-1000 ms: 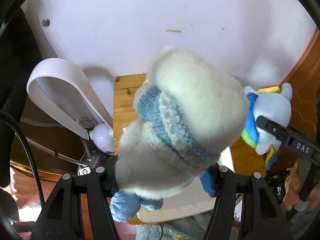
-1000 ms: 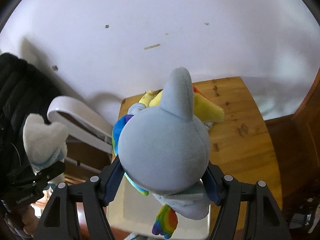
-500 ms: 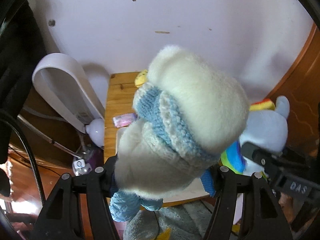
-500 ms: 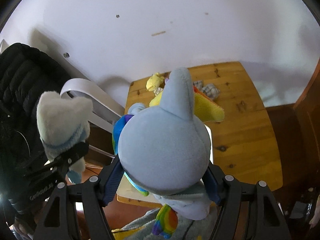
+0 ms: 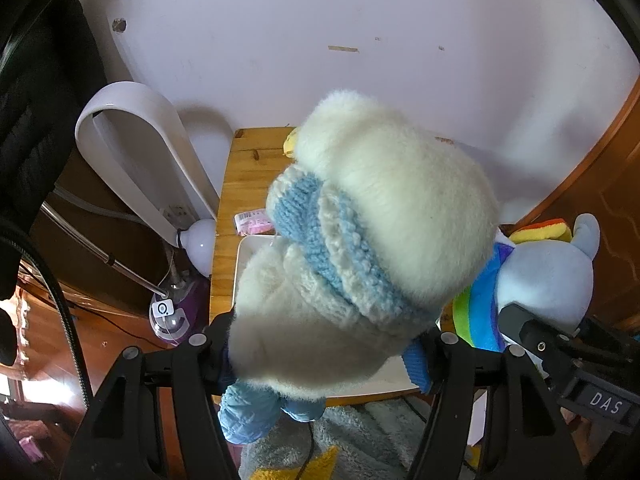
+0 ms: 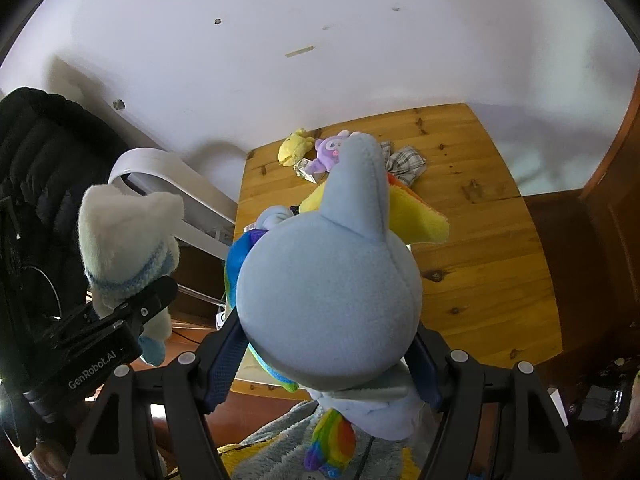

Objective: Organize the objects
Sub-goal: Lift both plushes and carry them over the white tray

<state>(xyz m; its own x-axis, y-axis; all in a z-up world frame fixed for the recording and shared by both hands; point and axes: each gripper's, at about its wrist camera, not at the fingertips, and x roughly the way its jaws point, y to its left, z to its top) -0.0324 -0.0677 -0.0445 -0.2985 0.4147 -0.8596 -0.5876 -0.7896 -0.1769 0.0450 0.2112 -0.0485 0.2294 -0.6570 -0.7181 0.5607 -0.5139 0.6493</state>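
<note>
Left gripper (image 5: 324,354) is clamped on one white plush with a blue knit scarf (image 5: 372,236), held above the wooden table (image 6: 488,240) at its near left corner. Right gripper (image 6: 328,364) is clamped on one light-blue rainbow-maned plush (image 6: 328,292), also held above the table. Far on the table lie two small plushies, one yellow (image 6: 294,146) and one purple (image 6: 328,156), plus one white tray (image 5: 244,264) near the left edge.

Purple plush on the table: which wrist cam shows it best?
Right wrist. The purple plush lies in plain sight at the far end of the wooden table, beside a yellow plush. In the left wrist view it is hidden.
</note>
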